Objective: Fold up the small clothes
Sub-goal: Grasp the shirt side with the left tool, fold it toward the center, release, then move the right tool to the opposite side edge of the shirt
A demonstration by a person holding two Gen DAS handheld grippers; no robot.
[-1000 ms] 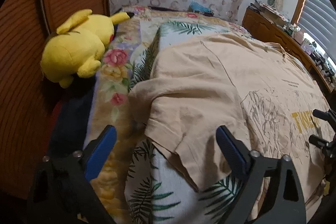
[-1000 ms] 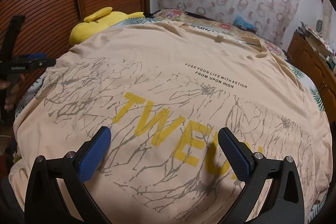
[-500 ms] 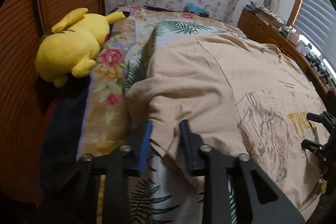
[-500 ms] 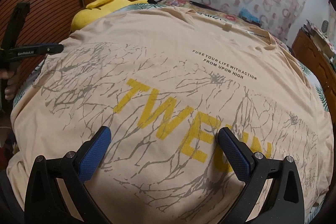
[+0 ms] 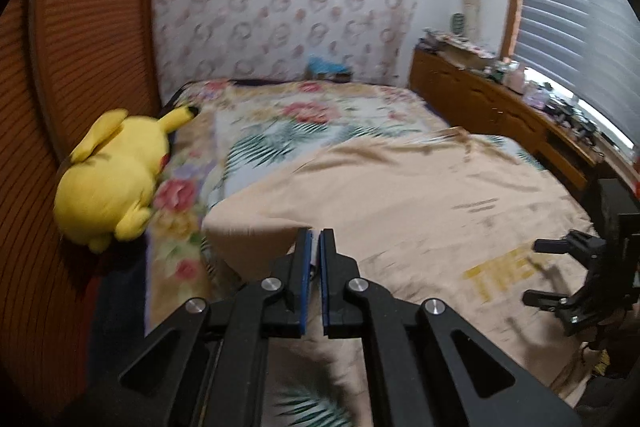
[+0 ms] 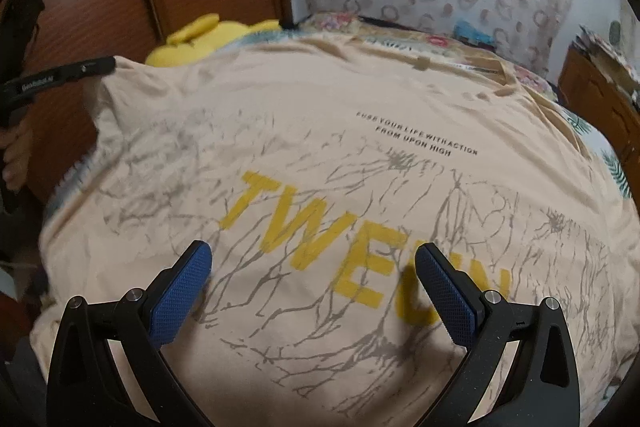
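The left wrist view shows most of the room. A soft yellow plush toy with a black-tipped ear (image 5: 110, 179) lies at the left edge of the flowery, leafy bedspread (image 5: 312, 119), next to a ribbed brown wooden door (image 5: 72, 75). A long brown wooden cabinet with small things on top (image 5: 492, 111) runs along the far side of the bed, under a window with grey striped blinds (image 5: 576, 27). The right wrist view shows little of that. It looks closely at the print on the big beige T-shirt with yellow letters and grey branch lines (image 6: 320, 163). There the small black words and the letters "TWE" can be read. In the left view they are only a blur.

No box or basket can be seen.

The T-shirt lies spread flat over the bedspread and covers most of the near part of the bed.

The left gripper (image 5: 315, 243) points forward and down. Its two blue pads are pressed together on the T-shirt's left sleeve, and the pinched cloth is raised off the bed in a tent shape. In the right wrist view this gripper (image 6: 102, 65) shows at the far left, holding up the corner of the cloth, with a bit of a hand behind it.

The right gripper (image 6: 312, 267) hovers low over the yellow letters. Its jaws are wide apart, with nothing pinched between them. In the left wrist view it (image 5: 538, 269) sits at the right edge, over the T-shirt.
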